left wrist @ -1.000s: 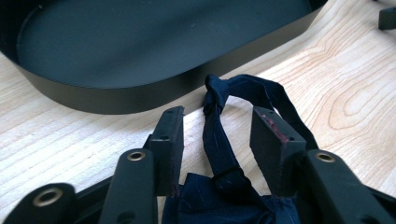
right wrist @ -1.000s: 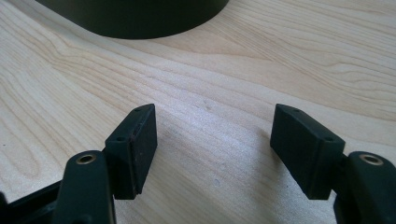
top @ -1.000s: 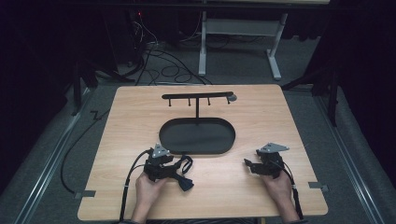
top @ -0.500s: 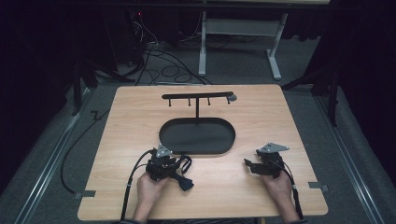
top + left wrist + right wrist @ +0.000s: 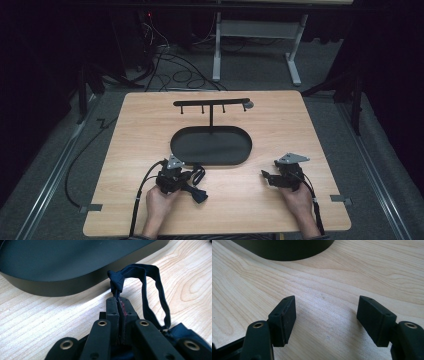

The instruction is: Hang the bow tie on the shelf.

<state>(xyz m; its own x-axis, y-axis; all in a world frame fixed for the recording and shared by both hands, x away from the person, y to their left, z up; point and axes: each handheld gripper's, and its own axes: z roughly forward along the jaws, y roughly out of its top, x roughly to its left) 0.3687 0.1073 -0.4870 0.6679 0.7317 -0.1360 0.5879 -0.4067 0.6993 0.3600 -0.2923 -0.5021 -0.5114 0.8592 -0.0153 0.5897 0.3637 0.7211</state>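
Observation:
A dark blue fabric strap [image 5: 152, 287] with a knot [image 5: 116, 280] lies on the wooden table just in front of the black oval tray [image 5: 75, 287]. My left gripper [image 5: 117, 301] has just been closing and is now shut on the strap right below the knot. The strap's loop curls off to the right of the jaws. In the high view the left gripper [image 5: 186, 174] and the strap [image 5: 198, 192] sit near the tray's front rim [image 5: 210, 164]. My right gripper [image 5: 325, 312] stands open over bare wood with nothing between its fingers, and in the high view the right gripper [image 5: 265, 176] is at the front right.
A black T-shaped hanger stand [image 5: 211, 103] with small hooks rises from the tray's far side. The table's front edge [image 5: 215, 232] runs just behind both hands. Cables and metal table legs [image 5: 216, 55] lie on the floor beyond the table.
The left gripper's jaws have drawn together on the strap. Neither hand has shifted, and the right gripper looks the same.

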